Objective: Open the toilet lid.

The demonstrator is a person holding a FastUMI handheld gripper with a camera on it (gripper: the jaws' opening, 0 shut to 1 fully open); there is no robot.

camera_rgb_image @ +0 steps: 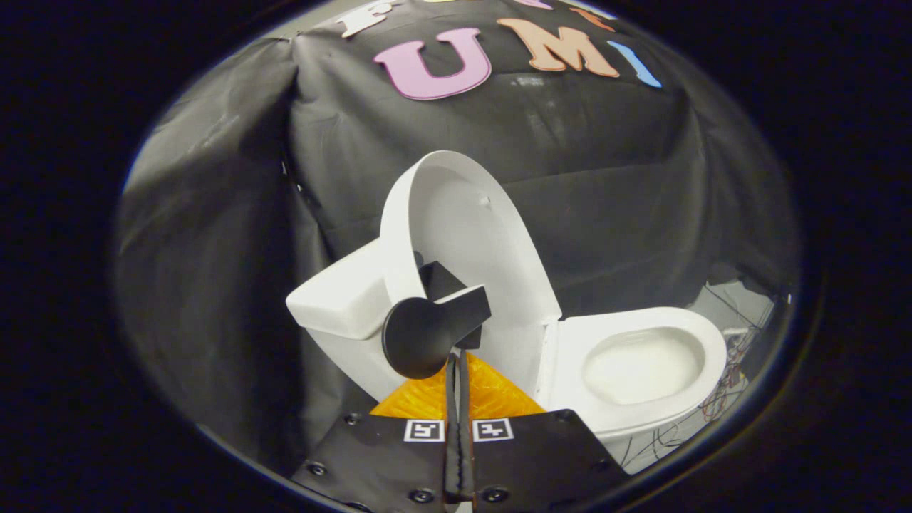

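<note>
Lid (470,242): raised well past halfway, standing nearly upright at the far end of the bowl, leaning back toward the tank (342,299) at left.
Gripper (458,370): fingers pressed together, almost no gap between them, nothing caught in them; they point at the lower part of the lid.
Black tab (427,335): a rounded flat piece just beyond the fingertips, seemingly fixed to the lid as a handle; whether the fingertips touch it cannot be told.
Why so held: closed fingers likely serve as a pusher under or against the tab rather than a clamp, since a hinged lid only needs nudging.
Seat and bowl (641,370): lying to the right of the lid, fully exposed, so the opening looks close to done.
Edges: lid's curved rim is free all round; its hinge edge meets the seat just right of the fingers.
Open room: clear space above and right of the lid; the cloth wall (214,235) hangs close behind the tank, limiting further backward travel.
Loose wires (727,385): on the floor far right, well apart from the fingers.
</note>
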